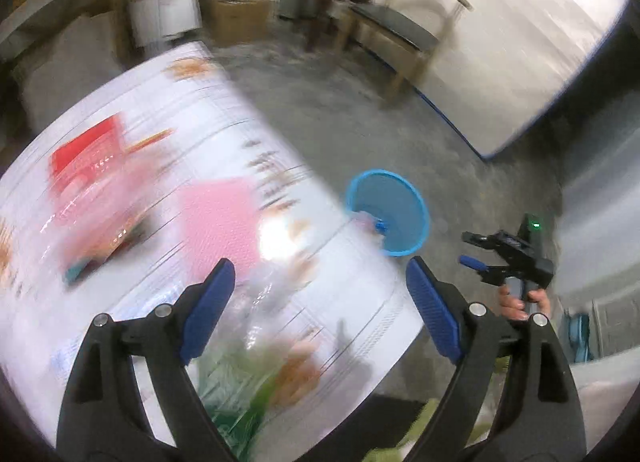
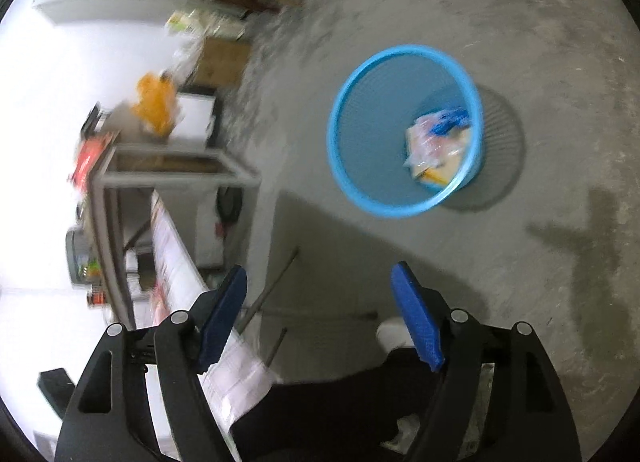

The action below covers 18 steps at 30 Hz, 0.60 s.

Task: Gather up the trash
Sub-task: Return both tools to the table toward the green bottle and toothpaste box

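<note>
Right gripper (image 2: 320, 314) hangs over the floor, jaws spread and empty, showing wrappers (image 2: 438, 146) inside the blue bin (image 2: 360, 166). Left gripper (image 1: 320, 302), jaws released, sees the blurred counter (image 1: 352, 322), pink sheet (image 1: 218, 214), red box (image 1: 86, 154), and a chair (image 1: 400, 30) beyond.

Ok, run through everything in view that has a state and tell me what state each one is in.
Left hand-held gripper: open, holding nothing.
Right hand-held gripper: open, holding nothing.
Blue mesh wastebasket: upright on the floor, partly filled.
Crumpled wrappers: already lying inside the wastebasket.
Table: still cluttered with blurred items, including a pink sheet and a red package.
</note>
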### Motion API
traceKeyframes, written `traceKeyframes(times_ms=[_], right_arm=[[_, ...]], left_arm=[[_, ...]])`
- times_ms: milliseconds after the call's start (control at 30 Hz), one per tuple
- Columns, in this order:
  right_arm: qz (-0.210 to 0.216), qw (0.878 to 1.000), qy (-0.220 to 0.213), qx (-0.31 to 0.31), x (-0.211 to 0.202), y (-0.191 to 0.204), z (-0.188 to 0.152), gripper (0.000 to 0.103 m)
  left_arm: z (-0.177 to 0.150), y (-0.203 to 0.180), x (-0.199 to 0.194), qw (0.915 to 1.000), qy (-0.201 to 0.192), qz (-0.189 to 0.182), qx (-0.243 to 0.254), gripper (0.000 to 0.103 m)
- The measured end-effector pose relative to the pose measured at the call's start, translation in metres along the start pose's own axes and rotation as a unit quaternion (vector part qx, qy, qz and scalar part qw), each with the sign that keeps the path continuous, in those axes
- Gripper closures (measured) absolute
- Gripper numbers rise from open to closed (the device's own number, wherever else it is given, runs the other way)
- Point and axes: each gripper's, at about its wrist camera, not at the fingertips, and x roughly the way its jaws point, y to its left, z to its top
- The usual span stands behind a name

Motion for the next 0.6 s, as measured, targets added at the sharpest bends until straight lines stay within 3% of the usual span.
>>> traceKeyframes(times_ms=[133,267,467,600], right_arm=[[0.028,0.996,0.046,-0.072,0.017,0.061,-0.036,0.029],[0.057,0.98,0.111,-0.156,0.042,0.127,-0.082,0.028],[0.077,0.949,0.183,-0.244,0.076,0.193,-0.15,0.024],[0.061,0.943,0.204,-0.256,0.091,0.205,-0.175,0.024]], left_arm=[[-0.052,0.045,-0.027,0.9979,-0.032,0.01,-0.055,0.02],[-0.097,0.079,-0.022,0.9926,-0.042,0.019,-0.112,0.02],[-0.127,0.095,-0.007,0.9834,-0.053,-0.046,-0.167,0.02],[-0.141,0.087,-0.001,0.9804,-0.053,-0.094,-0.165,0.02]])
